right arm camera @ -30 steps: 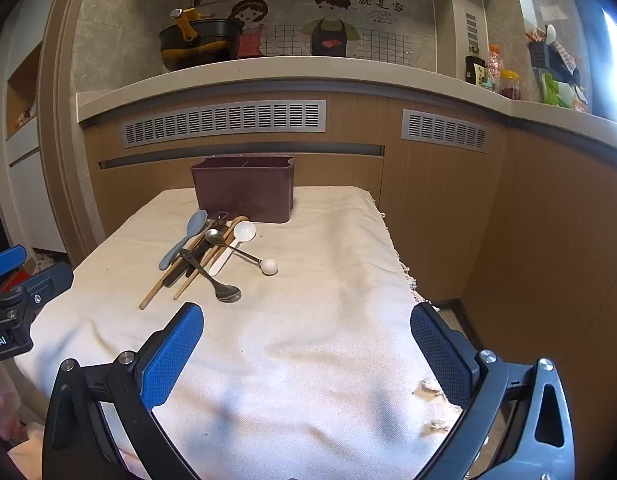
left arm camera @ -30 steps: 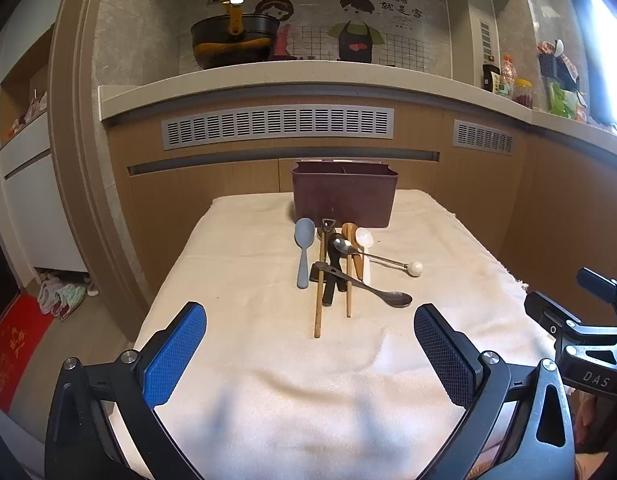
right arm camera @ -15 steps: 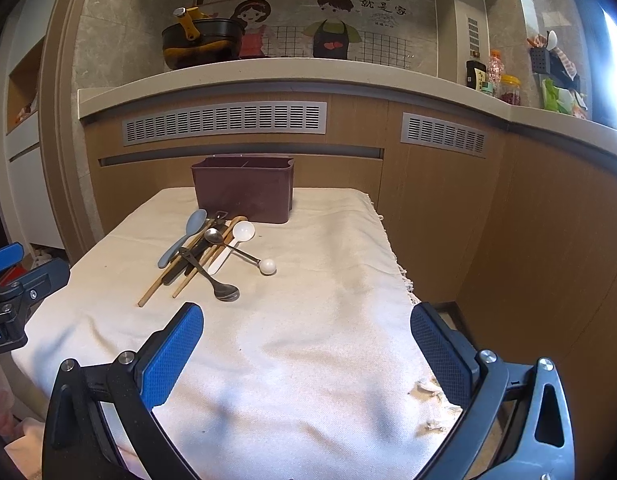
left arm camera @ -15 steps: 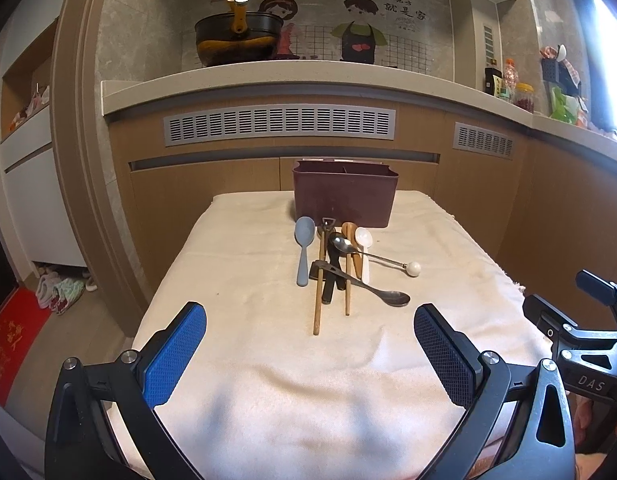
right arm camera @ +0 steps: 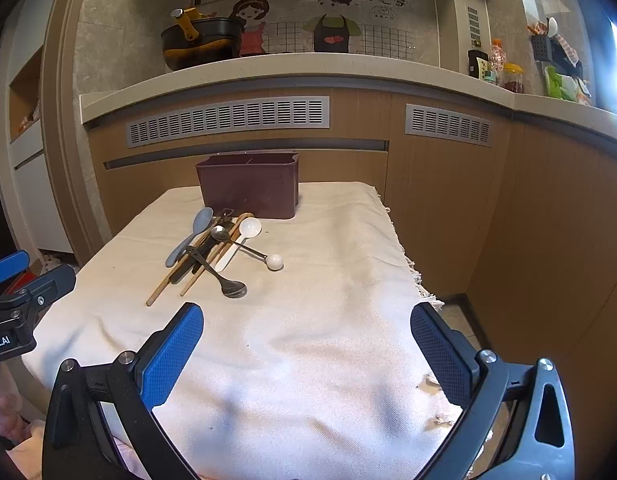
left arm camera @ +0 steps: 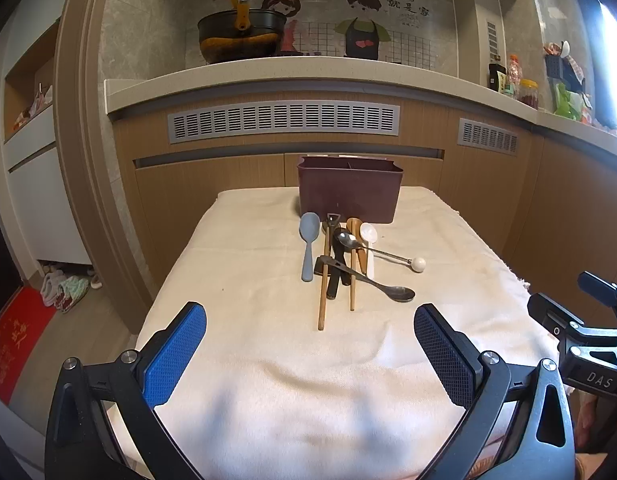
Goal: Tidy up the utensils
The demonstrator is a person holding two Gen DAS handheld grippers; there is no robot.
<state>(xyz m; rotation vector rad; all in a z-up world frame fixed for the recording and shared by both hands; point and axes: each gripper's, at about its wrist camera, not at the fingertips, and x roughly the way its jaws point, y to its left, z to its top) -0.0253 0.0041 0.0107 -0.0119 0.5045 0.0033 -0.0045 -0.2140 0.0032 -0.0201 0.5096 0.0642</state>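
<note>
A heap of utensils lies mid-table: a grey-blue spoon (left arm camera: 309, 242), wooden chopsticks (left arm camera: 323, 280), a dark metal spoon (left arm camera: 400, 293), a metal spoon with a white ball end (left arm camera: 418, 264), a white spoon (left arm camera: 368, 234) and a black-handled tool (left arm camera: 335, 280). The heap also shows in the right wrist view (right arm camera: 212, 252). A dark red utensil holder (left arm camera: 349, 189) stands upright behind them. My left gripper (left arm camera: 310, 354) is open and empty near the table's front edge. My right gripper (right arm camera: 307, 354) is open and empty at the front right.
The table is covered by a cream cloth (left arm camera: 268, 280) with a fringed right edge (right arm camera: 408, 264). A wooden counter wall with vents (left arm camera: 282, 122) stands behind. A black pot (left arm camera: 240, 40) sits on the counter; jars (right arm camera: 512, 78) stand at the right.
Both grippers have drifted slightly; the scene sits a little lower in both views. The utensils and holder have not moved.
</note>
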